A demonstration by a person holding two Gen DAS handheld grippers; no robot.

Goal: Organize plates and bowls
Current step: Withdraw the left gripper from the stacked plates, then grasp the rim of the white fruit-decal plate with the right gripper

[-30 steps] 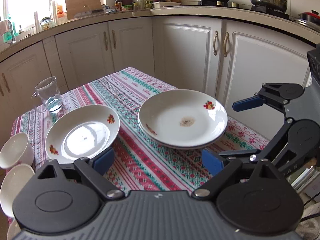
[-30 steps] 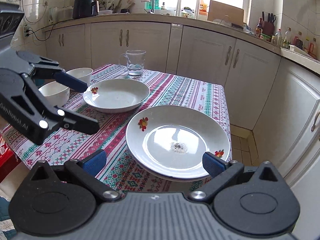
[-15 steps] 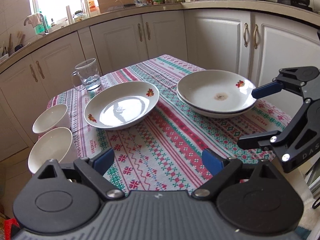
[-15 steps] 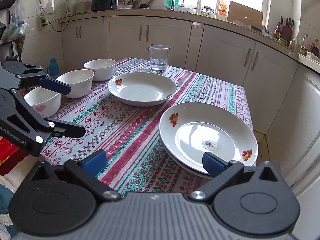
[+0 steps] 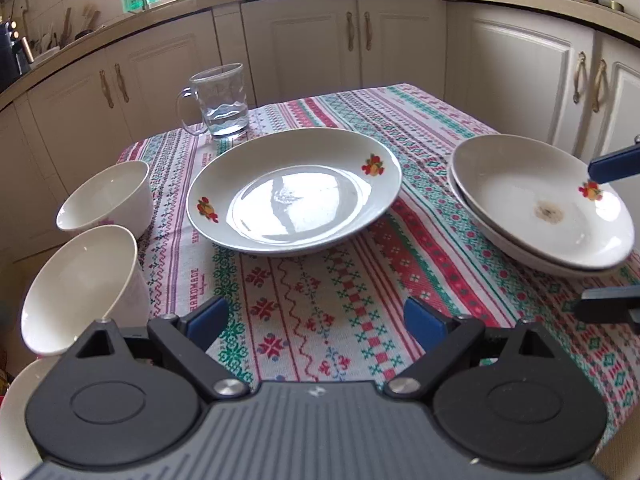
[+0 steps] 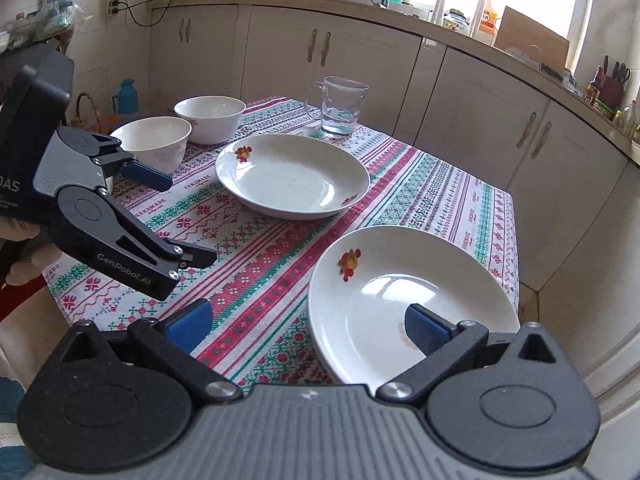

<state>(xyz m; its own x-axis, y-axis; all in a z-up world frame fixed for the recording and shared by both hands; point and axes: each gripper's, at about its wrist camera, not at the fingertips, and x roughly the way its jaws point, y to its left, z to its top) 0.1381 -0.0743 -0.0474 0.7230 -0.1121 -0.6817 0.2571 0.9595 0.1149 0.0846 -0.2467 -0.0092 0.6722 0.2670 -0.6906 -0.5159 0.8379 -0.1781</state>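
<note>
A single white plate [image 5: 294, 192] with fruit prints lies mid-table, also in the right wrist view [image 6: 292, 176]. A stack of two plates [image 5: 540, 204] sits at the right table edge, shown close in the right wrist view [image 6: 408, 300]. White bowls [image 5: 106, 200] [image 5: 76, 284] stand at the left edge; two show in the right wrist view [image 6: 210, 118] [image 6: 152, 142]. My left gripper [image 5: 316, 320] is open and empty over the front of the cloth, seen from the right [image 6: 188, 220]. My right gripper [image 6: 308, 324] is open, its right finger [image 6: 428, 330] over the stack.
A glass mug [image 5: 222, 100] with a little water stands at the table's far side behind the single plate. The patterned tablecloth [image 5: 344, 280] covers the table. White cabinets [image 5: 400, 40] and a countertop surround it. A third bowl rim [image 5: 16, 412] shows at lower left.
Both cameras have swung left and moved nearer the table. The bowls have come into closer view. The right gripper now hangs over the stacked plates' near edge. Both stay open.
</note>
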